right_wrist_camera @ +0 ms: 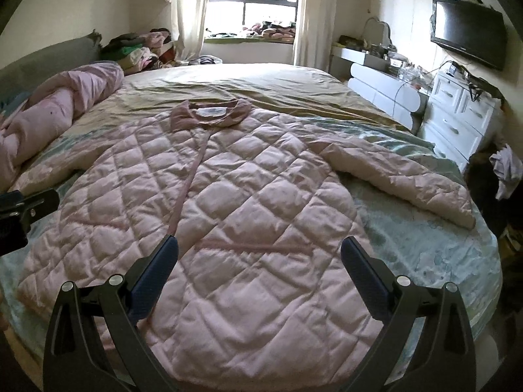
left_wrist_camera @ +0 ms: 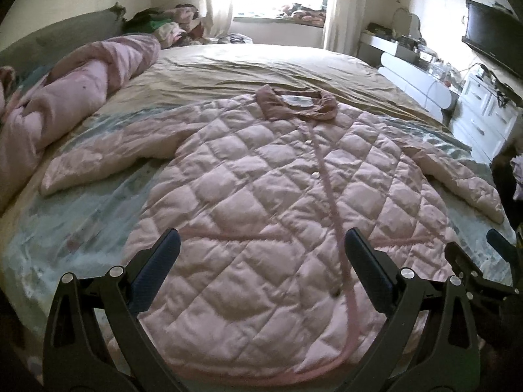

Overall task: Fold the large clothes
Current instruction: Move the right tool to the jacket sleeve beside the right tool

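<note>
Fig.: pink quilted coat (left_wrist_camera: 261, 196) spread flat on bed (left_wrist_camera: 248, 62), sleeves out. Left gripper (left_wrist_camera: 261, 261) & right gripper (right_wrist_camera: 260, 261) both spread, empty, above hem. Risk: puffy, slick fabric likely slips from thin pinch; fold skews.

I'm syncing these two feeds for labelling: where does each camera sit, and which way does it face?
Left wrist view: sits on the left gripper above the hem of the pink quilted coat, facing the collar and window; its open fingers and part of the right gripper show.
Right wrist view: sits on the right gripper, further right, facing likewise; its open fingers and a bit of the left gripper show.
Shared: the coat, bed, window, television.
</note>
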Action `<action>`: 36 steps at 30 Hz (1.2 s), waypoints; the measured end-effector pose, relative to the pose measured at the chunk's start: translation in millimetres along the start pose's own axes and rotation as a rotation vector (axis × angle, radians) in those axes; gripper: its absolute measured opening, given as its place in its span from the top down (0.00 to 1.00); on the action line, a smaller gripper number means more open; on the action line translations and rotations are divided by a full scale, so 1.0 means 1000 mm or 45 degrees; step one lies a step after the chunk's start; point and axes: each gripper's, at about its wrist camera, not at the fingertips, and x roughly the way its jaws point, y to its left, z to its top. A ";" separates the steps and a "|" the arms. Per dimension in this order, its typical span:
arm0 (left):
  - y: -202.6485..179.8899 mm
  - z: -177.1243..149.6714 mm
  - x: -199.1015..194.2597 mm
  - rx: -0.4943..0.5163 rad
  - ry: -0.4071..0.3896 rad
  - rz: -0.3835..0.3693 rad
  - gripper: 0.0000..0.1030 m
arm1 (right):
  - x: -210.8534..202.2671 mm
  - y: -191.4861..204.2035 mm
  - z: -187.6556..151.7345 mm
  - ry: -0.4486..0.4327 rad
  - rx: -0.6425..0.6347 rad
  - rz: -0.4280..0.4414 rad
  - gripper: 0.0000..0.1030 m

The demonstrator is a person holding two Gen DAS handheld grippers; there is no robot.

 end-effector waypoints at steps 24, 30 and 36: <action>-0.033 0.067 0.116 0.115 0.095 0.005 0.09 | 0.102 -0.066 0.063 0.052 0.053 -0.244 0.04; -0.037 0.075 0.141 0.113 0.148 -0.002 0.09 | 0.123 -0.088 0.075 0.068 0.081 -0.295 0.04; -0.037 0.081 0.161 0.105 0.177 -0.003 0.09 | 0.147 -0.128 0.079 0.080 0.167 -0.377 0.04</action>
